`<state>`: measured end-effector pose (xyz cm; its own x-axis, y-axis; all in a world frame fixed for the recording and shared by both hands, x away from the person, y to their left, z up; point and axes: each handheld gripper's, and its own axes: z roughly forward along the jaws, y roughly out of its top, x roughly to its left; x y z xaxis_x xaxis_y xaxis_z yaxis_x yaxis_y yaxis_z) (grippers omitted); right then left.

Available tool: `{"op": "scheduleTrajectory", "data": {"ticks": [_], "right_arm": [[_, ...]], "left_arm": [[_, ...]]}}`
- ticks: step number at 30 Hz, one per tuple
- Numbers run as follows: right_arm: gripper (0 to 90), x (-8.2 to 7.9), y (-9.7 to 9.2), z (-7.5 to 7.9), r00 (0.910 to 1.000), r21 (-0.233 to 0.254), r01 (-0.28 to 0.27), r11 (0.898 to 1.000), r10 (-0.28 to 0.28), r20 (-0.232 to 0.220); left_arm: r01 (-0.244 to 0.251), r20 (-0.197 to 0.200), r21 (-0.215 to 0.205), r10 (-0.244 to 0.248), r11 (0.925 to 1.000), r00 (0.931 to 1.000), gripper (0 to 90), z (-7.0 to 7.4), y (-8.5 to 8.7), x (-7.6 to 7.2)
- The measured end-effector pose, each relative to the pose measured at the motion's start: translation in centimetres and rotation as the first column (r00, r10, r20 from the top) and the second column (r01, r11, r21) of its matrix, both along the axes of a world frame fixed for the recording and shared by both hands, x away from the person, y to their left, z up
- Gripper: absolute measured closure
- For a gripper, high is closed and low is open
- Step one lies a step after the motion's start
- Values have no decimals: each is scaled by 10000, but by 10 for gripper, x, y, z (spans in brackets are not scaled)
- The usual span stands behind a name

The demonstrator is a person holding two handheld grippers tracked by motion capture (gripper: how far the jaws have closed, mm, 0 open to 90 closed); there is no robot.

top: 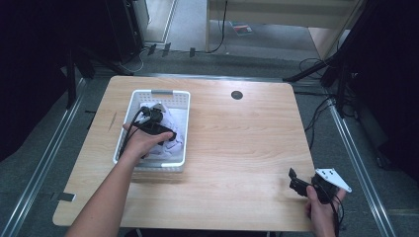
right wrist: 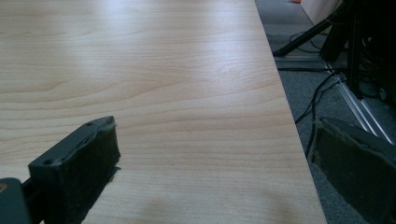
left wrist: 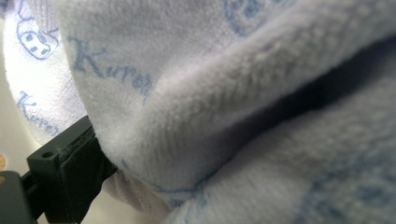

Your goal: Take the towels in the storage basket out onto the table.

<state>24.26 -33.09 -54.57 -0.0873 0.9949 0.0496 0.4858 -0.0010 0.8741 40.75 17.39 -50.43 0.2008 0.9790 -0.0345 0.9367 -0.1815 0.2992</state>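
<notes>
A: While the left hand (top: 143, 140) sits inside the white basket (top: 129, 106), I log the left gripper (top: 157, 120) down in the pale lilac cloth (top: 173, 123). Basket is on the left part of the wooden table (top: 237, 143), long side running away from me.

B: Jaw state on that side?

A: Cannot tell. In the left gripper view the cloth (left wrist: 224, 112) is fleecy with blue print and lettering, and it bulges over the space between the jaws. One black jaw shows at lower left, pressed against a fold; the other is hidden behind fabric. I can't tell whether the cloth is actually pinched.

B: And the cloth itself?

A: Bunched in the basket, filling most of its near and right portion; a strip of bare basket floor shows at the far end.

B: Right side?

A: The right hand (top: 318, 207) holds the right gripper (top: 296, 180) at the table's near right corner, well apart from the basket. In the right gripper view (right wrist: 212, 154) the jaws stand wide apart, nothing between them, just bare wood grain (right wrist: 163, 84) below, with the right jaw out past the table edge over grey floor (right wrist: 303, 93) and cables (right wrist: 317, 98).
</notes>
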Motion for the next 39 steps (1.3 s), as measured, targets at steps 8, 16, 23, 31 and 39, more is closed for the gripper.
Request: {"op": "scheduleTrajectory", "data": {"ticks": [8,16,23,31,39], "right_arm": [[11,0,1,0,10000,-25,34,10000,-35,-87],[11,1,1,0,9999,-49,20,10000,-21,-128],[12,1,1,0,9999,-61,42,10000,-42,-133],[12,1,1,0,9998,-62,98,9999,-99,-152],[12,1,0,0,9998,-11,106,9999,-107,-162]], "left_arm": [[557,-65,741,-554,9957,9984,35,-1,-9,-2],[711,-148,638,-703,9954,9974,142,3,-6,-2],[832,-9,366,-832,9959,9965,404,9,4,-4],[707,-59,-562,-711,9959,9975,581,15,19,-4],[729,-131,-396,-735,9966,9972,595,27,22,-1]]}}
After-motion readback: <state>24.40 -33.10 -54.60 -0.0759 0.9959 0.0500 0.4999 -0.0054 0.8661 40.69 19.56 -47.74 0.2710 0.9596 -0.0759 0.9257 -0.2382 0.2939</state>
